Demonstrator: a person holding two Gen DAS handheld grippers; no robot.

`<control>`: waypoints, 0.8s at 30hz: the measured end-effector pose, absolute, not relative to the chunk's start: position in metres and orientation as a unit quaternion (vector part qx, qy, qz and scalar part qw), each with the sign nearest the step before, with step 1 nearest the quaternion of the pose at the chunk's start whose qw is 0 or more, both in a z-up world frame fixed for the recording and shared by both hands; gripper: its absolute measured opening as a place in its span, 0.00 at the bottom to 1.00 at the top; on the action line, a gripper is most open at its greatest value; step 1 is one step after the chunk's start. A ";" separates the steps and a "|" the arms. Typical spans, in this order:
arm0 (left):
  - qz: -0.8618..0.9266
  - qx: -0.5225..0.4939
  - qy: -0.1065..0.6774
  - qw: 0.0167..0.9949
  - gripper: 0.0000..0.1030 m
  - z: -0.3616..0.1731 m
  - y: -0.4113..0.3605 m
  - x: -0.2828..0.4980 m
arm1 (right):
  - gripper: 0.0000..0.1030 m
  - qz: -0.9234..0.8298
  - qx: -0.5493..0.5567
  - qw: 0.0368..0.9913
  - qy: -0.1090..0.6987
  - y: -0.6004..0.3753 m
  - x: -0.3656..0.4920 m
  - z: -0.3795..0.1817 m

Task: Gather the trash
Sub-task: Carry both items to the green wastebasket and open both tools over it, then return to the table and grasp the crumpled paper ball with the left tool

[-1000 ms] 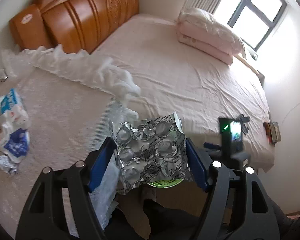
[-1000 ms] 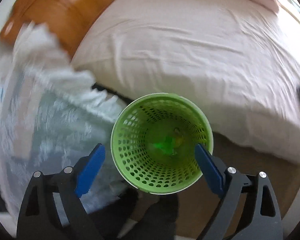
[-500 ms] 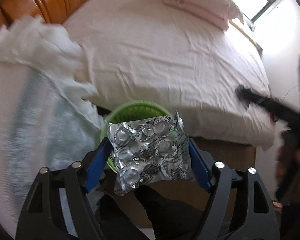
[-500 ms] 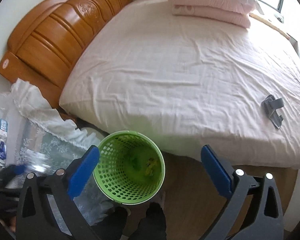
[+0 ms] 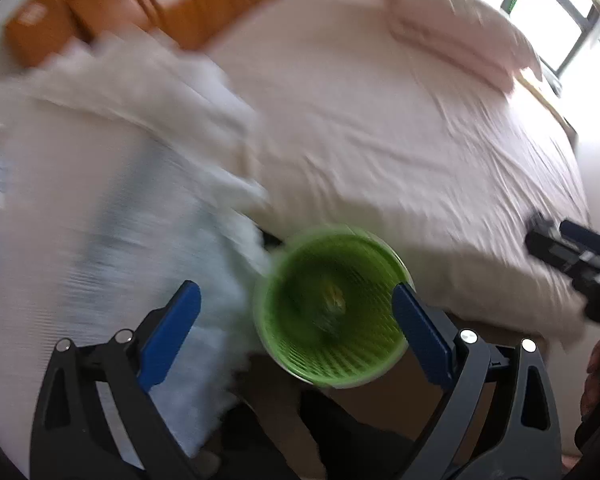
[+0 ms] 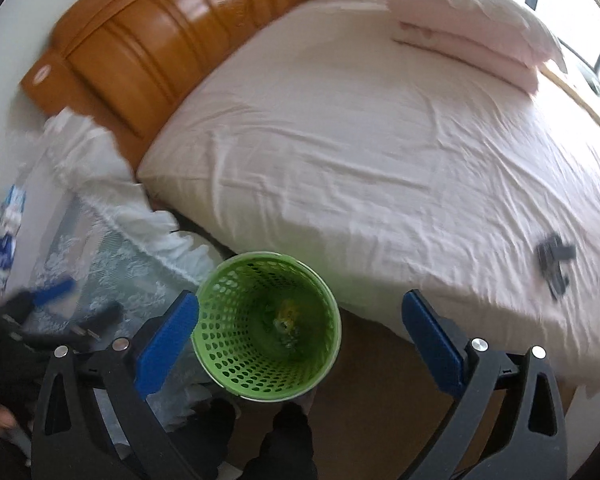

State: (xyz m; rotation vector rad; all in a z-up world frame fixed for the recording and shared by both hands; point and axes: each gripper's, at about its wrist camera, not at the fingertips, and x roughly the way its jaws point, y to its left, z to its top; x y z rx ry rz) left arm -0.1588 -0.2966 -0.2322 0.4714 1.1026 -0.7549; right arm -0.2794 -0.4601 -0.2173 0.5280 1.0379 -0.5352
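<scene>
Standing by the bed point(image 6: 380, 140), I judged the main risk lay with the bin point(image 6: 266, 320) on the floor just beside the mattress edge, between the bed and the cloth-draped bench point(image 6: 112, 248). It stood upright, its long axis vertical and its open mouth pointing straight up toward both claws. It looked light and narrow at the base, so a claw swinging low could clip the rim and tip it, spilling the little that lay at the bottom; what that was I could not make out.

The left view was heavily blurred, so that hand was plainly moving fast, and a fast sweep near the rim is what would cause such a knock. The left claw point(image 5: 296, 312) was spread wide with nothing between its blue pads, the bin showing between them. The right claw point(image 6: 300, 312) was equally wide open and empty, hovering above the bin.

More trash, blue-and-white wrappers point(image 6: 6, 232), lay at the far end of the bench. Reaching for them hastily could drag the lace cloth and pull them off the edge.
</scene>
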 end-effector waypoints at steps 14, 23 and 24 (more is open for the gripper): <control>-0.125 0.068 0.408 0.902 0.93 -0.092 -0.058 -0.091 | 0.98 -0.034 0.112 0.912 0.394 -0.324 -0.136 -0.104; -0.074 -0.008 0.443 0.893 0.93 -0.109 0.022 -0.061 | 0.98 0.027 0.109 0.912 0.394 -0.259 -0.094 -0.094; -0.075 -0.012 0.444 0.893 0.93 -0.110 0.024 -0.058 | 0.98 0.028 0.108 0.912 0.396 -0.255 -0.094 -0.094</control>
